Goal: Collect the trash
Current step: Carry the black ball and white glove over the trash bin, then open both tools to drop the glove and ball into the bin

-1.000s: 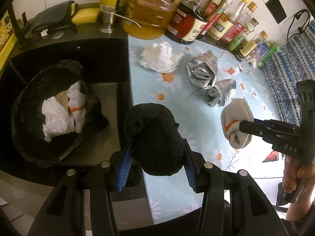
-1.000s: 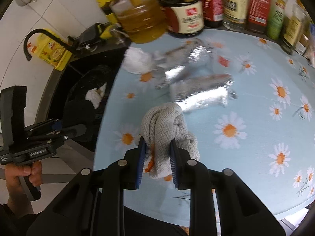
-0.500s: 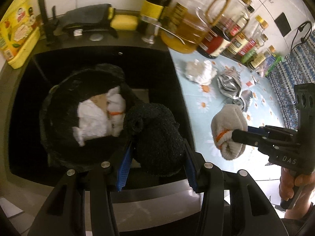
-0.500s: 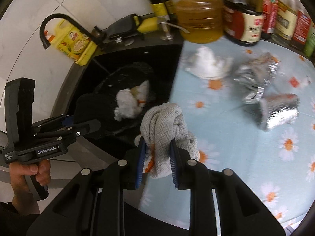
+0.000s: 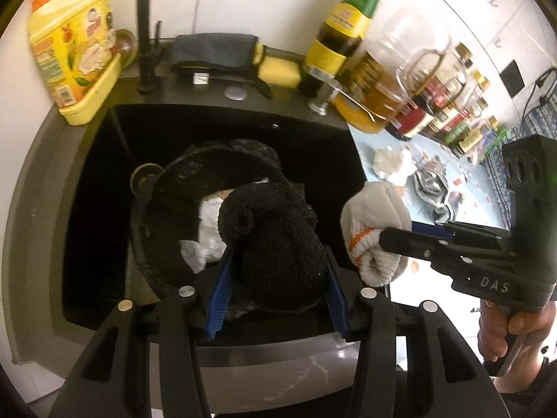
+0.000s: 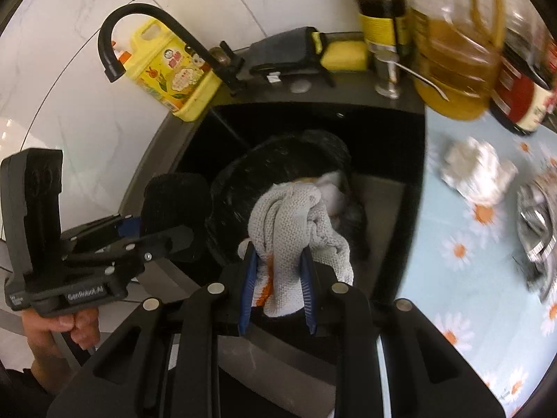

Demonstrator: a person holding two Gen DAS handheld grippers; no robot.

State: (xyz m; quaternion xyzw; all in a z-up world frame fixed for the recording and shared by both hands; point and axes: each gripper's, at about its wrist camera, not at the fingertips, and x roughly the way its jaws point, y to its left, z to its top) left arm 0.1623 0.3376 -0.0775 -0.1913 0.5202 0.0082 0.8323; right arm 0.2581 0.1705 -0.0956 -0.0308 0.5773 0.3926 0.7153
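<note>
Left tool [image 5: 276, 271] clamped on black sock [image 5: 275, 240], held over black bin bag [image 5: 167, 188] in sink [image 5: 87, 209] — white paper [image 5: 205, 237] seen inside bag. Right tool [image 6: 278, 271] closed on grey glove [image 6: 296, 230], held above sink's right side, by bag rim. On floral table [image 6: 470, 278]: crumpled tissue [image 6: 477, 170], foil wrappers [image 6: 536, 223] — apart from sink. Bottles [image 5: 376, 80] lined along wall.
</note>
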